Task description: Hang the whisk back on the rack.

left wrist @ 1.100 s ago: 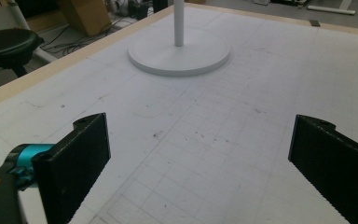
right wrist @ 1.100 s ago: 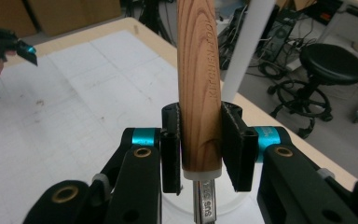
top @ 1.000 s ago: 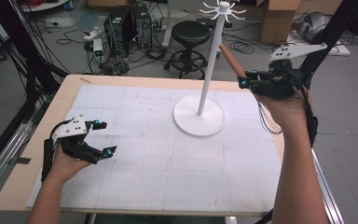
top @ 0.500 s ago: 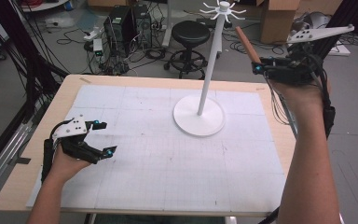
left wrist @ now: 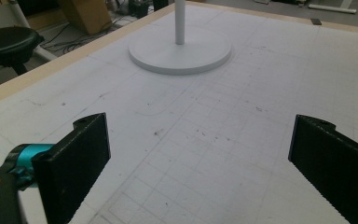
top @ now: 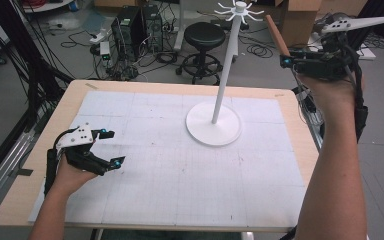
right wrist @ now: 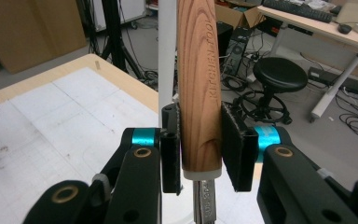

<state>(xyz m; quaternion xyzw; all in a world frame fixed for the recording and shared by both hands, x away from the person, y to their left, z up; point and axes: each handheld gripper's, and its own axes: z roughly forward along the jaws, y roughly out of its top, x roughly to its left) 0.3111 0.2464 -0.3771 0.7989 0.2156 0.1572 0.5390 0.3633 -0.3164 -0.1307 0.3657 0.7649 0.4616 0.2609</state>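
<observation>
A white hanging stand (top: pixel 215 112) with a round base, a tall pole and hooks at its top stands on the gridded mat; its base (left wrist: pixel 179 53) lies ahead in the left gripper view. My right gripper (top: pixel 286 59) is raised to the right of the pole, near hook height, shut on the wooden handle of a kitchen tool (top: pixel 277 34) that points up. In the right gripper view the handle (right wrist: pixel 199 93) stands upright between the pads, a metal shank below it, the white pole (right wrist: pixel 167 51) just behind. My left gripper (top: pixel 109 147) rests open on the mat at the left, nothing between its fingers (left wrist: pixel 72 161).
The white gridded mat (top: pixel 180 170) covers the wooden table (top: pixel 75 97). Beyond the far edge stand a black stool (top: pixel 204 37), computer cases (top: pixel 130 25), cables and cardboard boxes (top: pixel 300 20). A black frame and cables run along the table's left side.
My right hand has risen and drifted right and farther back with the wooden-handled tool, its handle now up beside the stand's hooks. The left gripper has stayed where it was.
</observation>
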